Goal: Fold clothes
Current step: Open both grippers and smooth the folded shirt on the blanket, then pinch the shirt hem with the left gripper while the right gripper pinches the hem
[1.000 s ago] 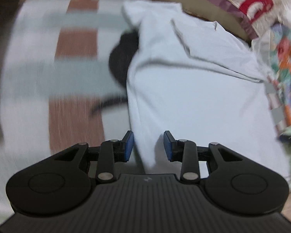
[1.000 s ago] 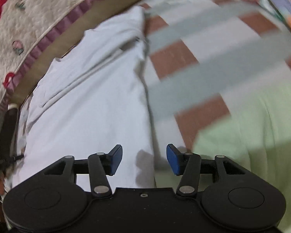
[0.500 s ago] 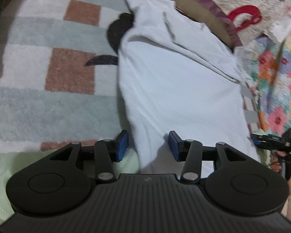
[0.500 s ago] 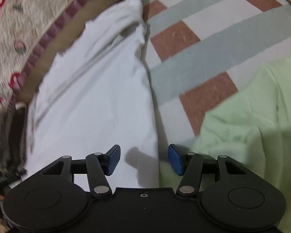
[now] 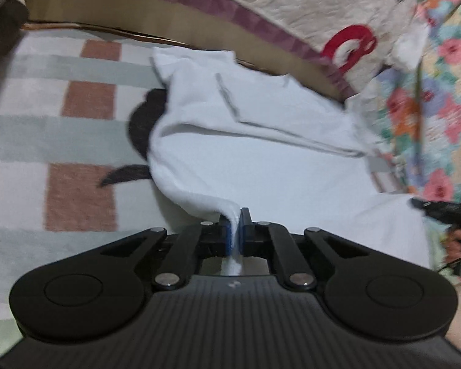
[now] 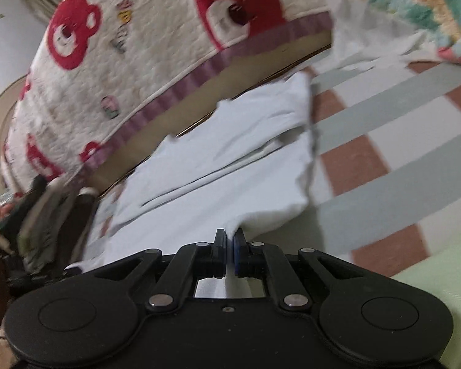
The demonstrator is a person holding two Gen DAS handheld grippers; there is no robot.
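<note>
— How many grippers held it?

— Two. The left gripper [image 5: 236,230] and the right gripper [image 6: 229,247] were each clamped tight on the near edge of one white garment [image 5: 261,166].

— Where did it lie?

— On one checked blanket [image 5: 76,141], with one bear-print quilt [image 6: 132,46] beyond.
</note>
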